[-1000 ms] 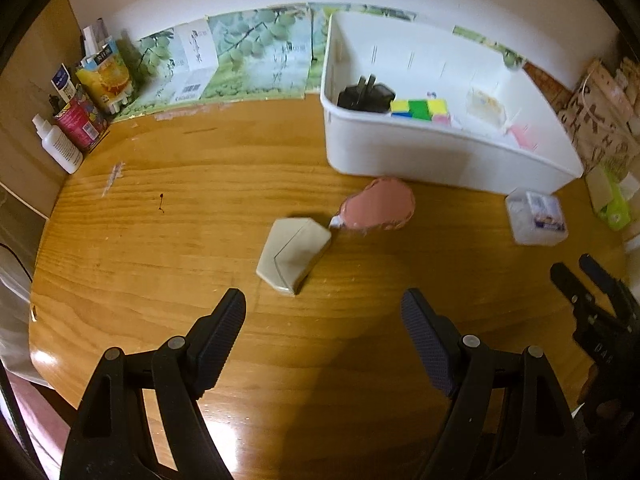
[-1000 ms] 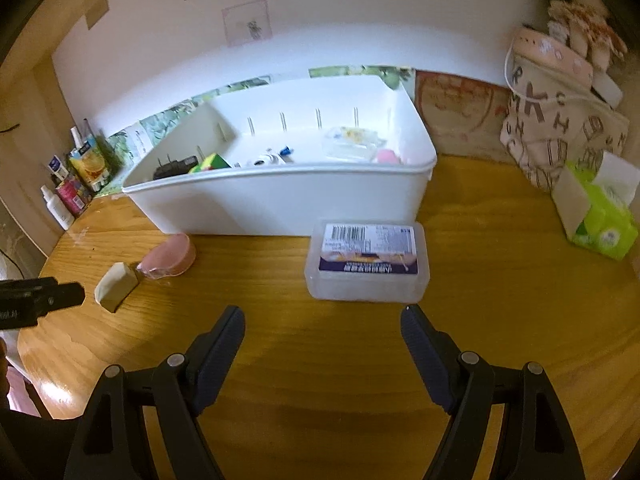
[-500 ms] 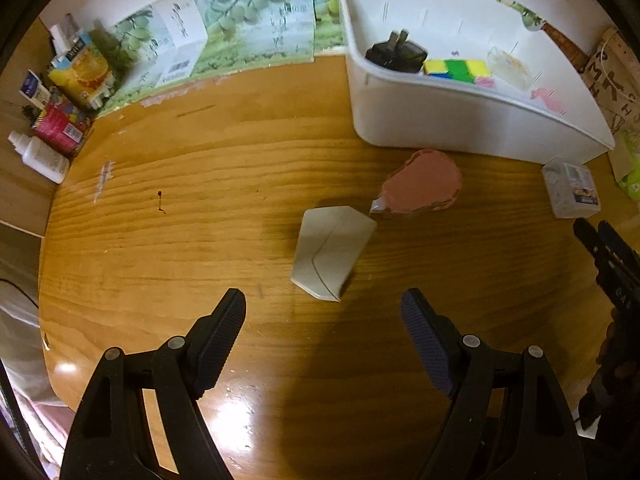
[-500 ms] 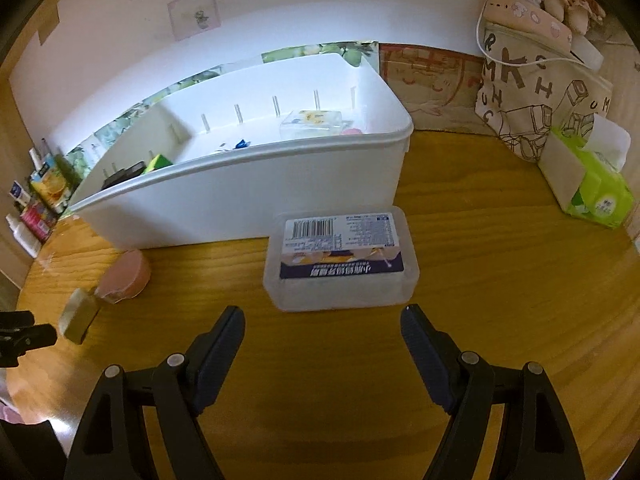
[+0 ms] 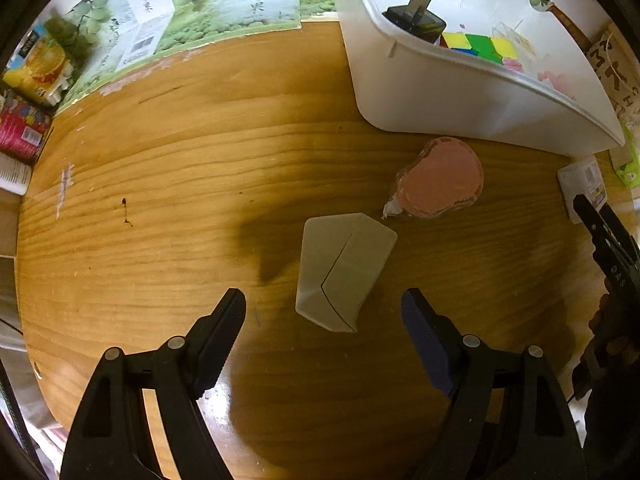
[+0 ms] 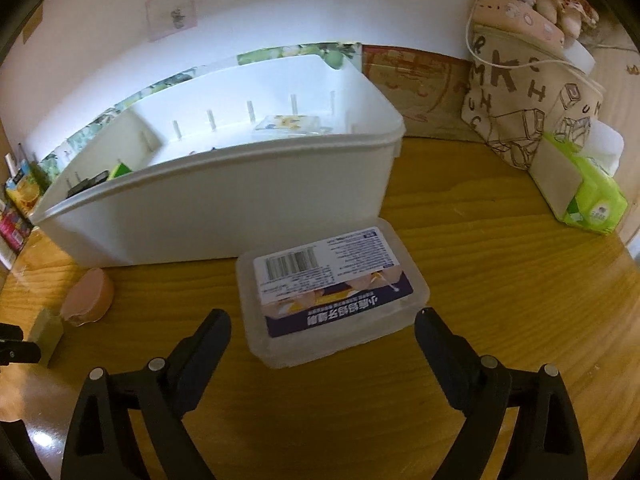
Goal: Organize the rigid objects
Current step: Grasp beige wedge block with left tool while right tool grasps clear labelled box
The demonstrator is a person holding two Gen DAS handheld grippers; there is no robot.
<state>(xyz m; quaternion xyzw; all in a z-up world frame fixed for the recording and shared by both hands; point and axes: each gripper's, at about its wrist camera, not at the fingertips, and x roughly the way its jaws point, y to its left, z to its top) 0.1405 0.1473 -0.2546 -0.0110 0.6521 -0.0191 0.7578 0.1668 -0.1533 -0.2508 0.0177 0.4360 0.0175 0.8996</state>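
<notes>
Table (image 5: 160, 184) of varnished wood under both grippers. Left gripper (image 5: 324, 312) spread wide, nothing between the fingers, poised just above and short of a beige wedge-shaped block (image 5: 344, 272) lying flat on the wood. Pink teardrop-shaped object (image 5: 438, 180) just beyond the block, white tip almost touching the block's far corner. White bin (image 5: 460, 88) behind that, standing on the table, holding a black plug (image 5: 416, 22), a colourful cube (image 5: 478, 46) and some pale items too blurred to name. Cartons and a bottle along the far left edge.

Right gripper (image 6: 322, 328) likewise spread wide and gripping nothing, fingers flanking the near end of a clear plastic box (image 6: 332, 296) with a barcode label, not touching it. Box resting flat on the table just in front of the white bin (image 6: 224, 200). Same pink object (image 6: 88, 296) and beige block (image 6: 46, 330) visible far to the left, beside the bin's near corner. Patterned bag (image 6: 524, 92) and green tissue pack (image 6: 588, 196) off to the right, well apart from the box.
</notes>
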